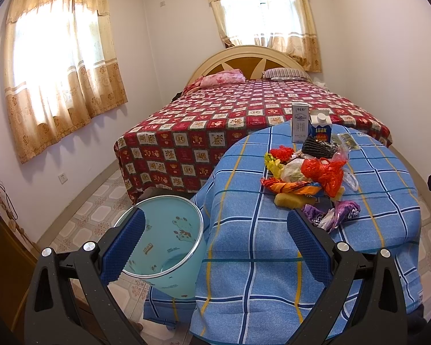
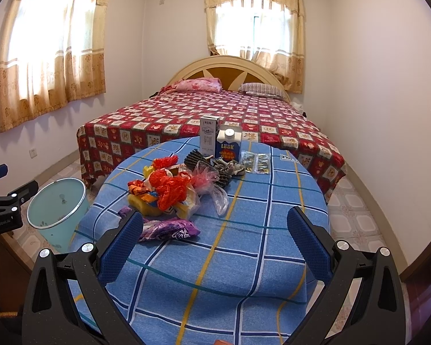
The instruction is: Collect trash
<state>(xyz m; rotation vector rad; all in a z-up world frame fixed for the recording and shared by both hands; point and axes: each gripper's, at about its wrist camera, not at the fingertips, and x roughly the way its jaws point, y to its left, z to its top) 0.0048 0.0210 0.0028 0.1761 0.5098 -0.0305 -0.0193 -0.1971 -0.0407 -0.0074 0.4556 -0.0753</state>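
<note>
A pile of trash lies on a round table with a blue checked cloth (image 1: 244, 230) (image 2: 244, 258): an orange net bag (image 1: 324, 172) (image 2: 169, 189), a purple wrapper (image 1: 344, 211) (image 2: 172, 228), a yellow sponge (image 1: 290, 199), a clear plastic bag (image 2: 219, 198), two upright cartons (image 1: 320, 128) (image 2: 228, 143). A light blue bin (image 1: 166, 244) (image 2: 57, 210) stands on the floor left of the table. My left gripper (image 1: 215, 247) is open and empty, between bin and table. My right gripper (image 2: 215, 244) is open and empty above the table's near side.
A bed with a red patterned cover (image 1: 244, 109) (image 2: 215, 115) stands right behind the table. Small foil sachets (image 2: 255, 162) lie near the cartons. The left gripper (image 2: 5, 210) shows at the left edge of the right wrist view. Tiled floor surrounds the table.
</note>
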